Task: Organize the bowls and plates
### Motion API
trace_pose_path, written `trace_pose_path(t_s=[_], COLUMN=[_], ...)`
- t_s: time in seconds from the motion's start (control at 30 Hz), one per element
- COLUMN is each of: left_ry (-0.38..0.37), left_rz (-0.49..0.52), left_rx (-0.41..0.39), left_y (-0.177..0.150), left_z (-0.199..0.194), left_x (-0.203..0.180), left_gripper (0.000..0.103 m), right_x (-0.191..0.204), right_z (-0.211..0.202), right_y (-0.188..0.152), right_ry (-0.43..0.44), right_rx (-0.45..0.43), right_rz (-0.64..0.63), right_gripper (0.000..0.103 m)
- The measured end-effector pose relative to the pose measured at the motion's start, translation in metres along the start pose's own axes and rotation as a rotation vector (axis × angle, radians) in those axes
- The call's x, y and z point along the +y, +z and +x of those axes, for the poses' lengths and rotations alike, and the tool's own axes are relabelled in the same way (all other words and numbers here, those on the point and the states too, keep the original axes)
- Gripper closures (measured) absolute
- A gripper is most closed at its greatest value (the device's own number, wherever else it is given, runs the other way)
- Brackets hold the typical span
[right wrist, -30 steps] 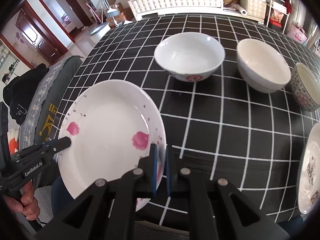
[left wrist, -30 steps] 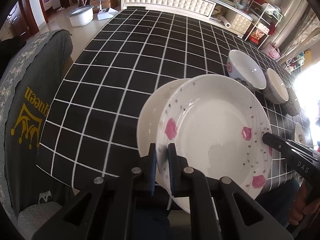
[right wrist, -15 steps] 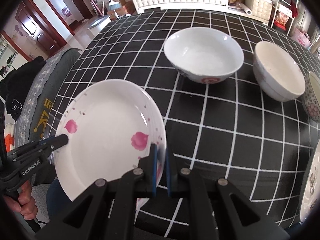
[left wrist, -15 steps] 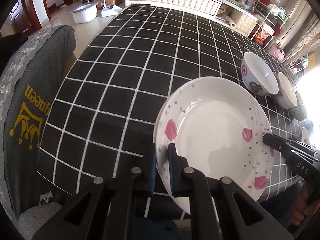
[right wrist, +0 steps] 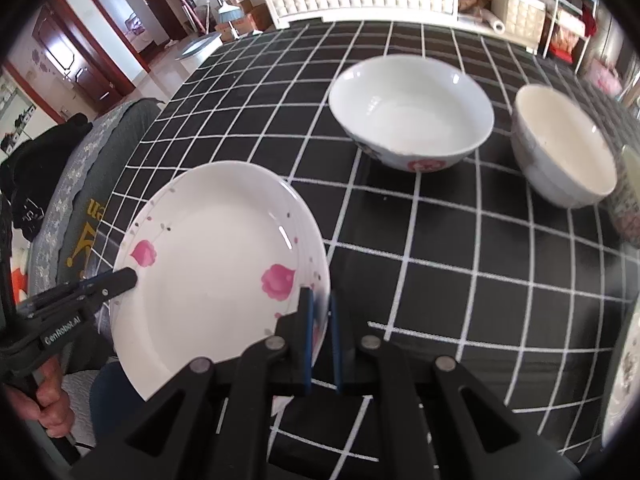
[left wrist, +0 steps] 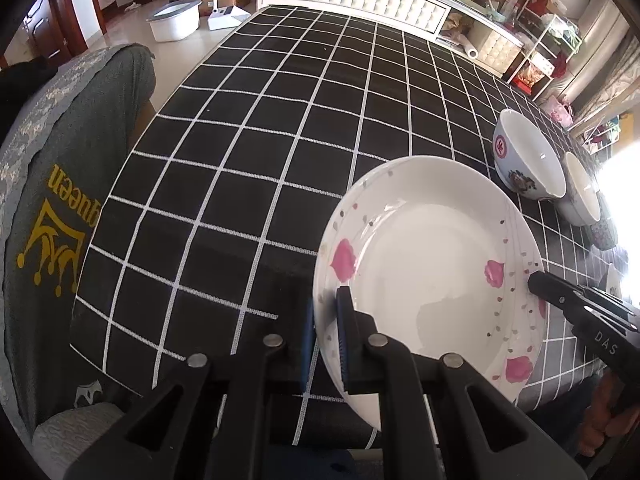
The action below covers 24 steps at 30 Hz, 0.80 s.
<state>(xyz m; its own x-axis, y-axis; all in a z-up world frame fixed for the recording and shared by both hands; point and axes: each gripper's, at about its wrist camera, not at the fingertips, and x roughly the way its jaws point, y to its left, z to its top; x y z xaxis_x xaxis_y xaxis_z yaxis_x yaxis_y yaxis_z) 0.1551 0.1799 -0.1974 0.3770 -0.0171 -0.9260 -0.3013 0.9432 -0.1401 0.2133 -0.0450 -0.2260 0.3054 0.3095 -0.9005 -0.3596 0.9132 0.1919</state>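
A white plate with pink flowers [left wrist: 420,260] [right wrist: 216,264] is held by both grippers at the near edge of the black checked table [left wrist: 280,120]. My left gripper [left wrist: 325,308] is shut on its left rim and shows in the right wrist view as dark tips [right wrist: 128,278]. On the opposite rim my right gripper [right wrist: 319,298] is shut too, and its tip [left wrist: 536,280] shows in the left wrist view. Part of the plate hangs past the table edge. Whether it rests on anything is hidden.
A wide white bowl [right wrist: 412,112] [left wrist: 524,156], a smaller white bowl [right wrist: 564,148] and a patterned bowl [right wrist: 628,200] stand in a row behind the plate. Another plate [right wrist: 628,360] lies at the far right. A grey-covered chair [left wrist: 60,200] stands left of the table.
The held plate has shifted left, away from the bowls. The plain white plate edge that showed at its left a second ago is out of sight. Both grips are unchanged.
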Motion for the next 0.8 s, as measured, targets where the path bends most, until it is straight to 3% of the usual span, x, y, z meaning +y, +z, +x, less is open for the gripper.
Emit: trace_pose_path(t_s=[0.13, 0.57, 0.67, 0.73, 0.8], left_ry=[0.039, -0.068, -0.092, -0.107, -0.117], left_rz=[0.021, 0.118, 0.154, 0.186, 0.211], left_rx=[-0.055, -0.14, -0.159, -0.177, -0.189], left_y=[-0.001, -0.02, -0.027, -0.031, -0.034], left_z=[-0.02, -0.082, -0.095, -0.104, -0.112], left_x=[-0.002, -0.062, -0.081, -0.096, -0.108], left_gripper=[0.094, 0.093, 0.079, 0.078, 0.078], right_x=[0.0, -0.01, -0.014, -0.018, -0.023], right_z=[-0.016, -0.086, -0.102, -0.114, -0.128], right_y=[-0.002, -0.02, -0.026, -0.031, -0.036], right_ry=[-0.024, -0.053, -0.08, -0.095, -0.104], right_rx=[-0.044, -0.173, -0.201, -0.235, -0.265], right_rz=[-0.011, 0.016, 0.018, 0.025, 0.029], right_gripper=[0.092, 0.091, 0.075, 0.051, 0.047])
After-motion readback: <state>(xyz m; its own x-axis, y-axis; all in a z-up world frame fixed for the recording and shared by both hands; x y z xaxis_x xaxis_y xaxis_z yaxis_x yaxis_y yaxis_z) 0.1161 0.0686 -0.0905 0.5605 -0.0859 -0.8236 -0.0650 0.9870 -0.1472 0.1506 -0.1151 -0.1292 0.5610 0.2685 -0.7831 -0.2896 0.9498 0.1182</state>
